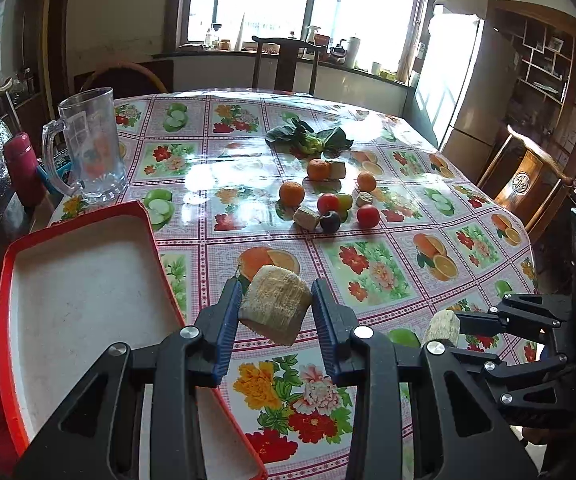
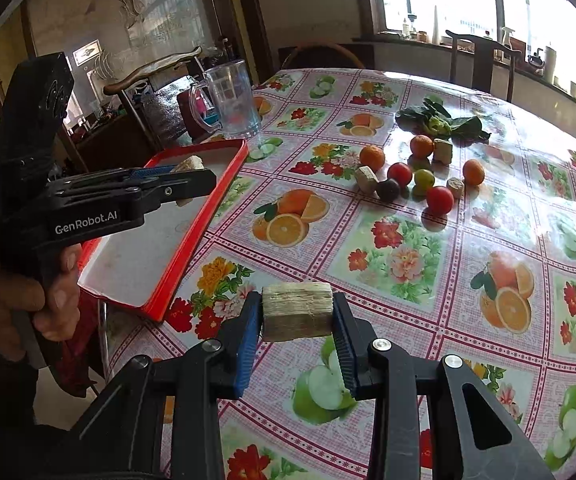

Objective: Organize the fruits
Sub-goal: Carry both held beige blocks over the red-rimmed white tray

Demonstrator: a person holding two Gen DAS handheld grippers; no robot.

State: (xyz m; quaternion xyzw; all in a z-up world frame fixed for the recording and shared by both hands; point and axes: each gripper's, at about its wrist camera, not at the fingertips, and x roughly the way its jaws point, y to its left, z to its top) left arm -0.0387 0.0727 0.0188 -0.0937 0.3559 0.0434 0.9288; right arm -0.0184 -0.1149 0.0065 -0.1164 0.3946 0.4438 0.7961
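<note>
The left gripper, a black claw with blue ribbed pads, is clenched on a pale, fibrous cylinder chunk with a cut cream face. It holds the chunk lifted clear of the tablecloth, just beside the right rim of the red-edged rectangular tray with a white floor. In the right wrist view the same chunk shows in front of the tray's floor, and a hand grips the left tool's handle.

The right gripper grasps a 2nd pale fibrous chunk, its pads pressed on both ends, and holds it above the glossy tablecloth printed with flowers, oranges and green apples. From the left wrist view this chunk sits to the right of the left claw, well apart from the tray.

Farther out, near the middle of the table, lies the loose cluster: 3 oranges, 2 red tomato-like fruits, a green round fruit, a dark plum-like fruit, and 3 more pale chunks. Behind them rests a bunch of dark leafy greens.

A clear glass mug with a handle stands at the table's edge beyond the tray. Dark wooden chairs stand beyond the table.
</note>
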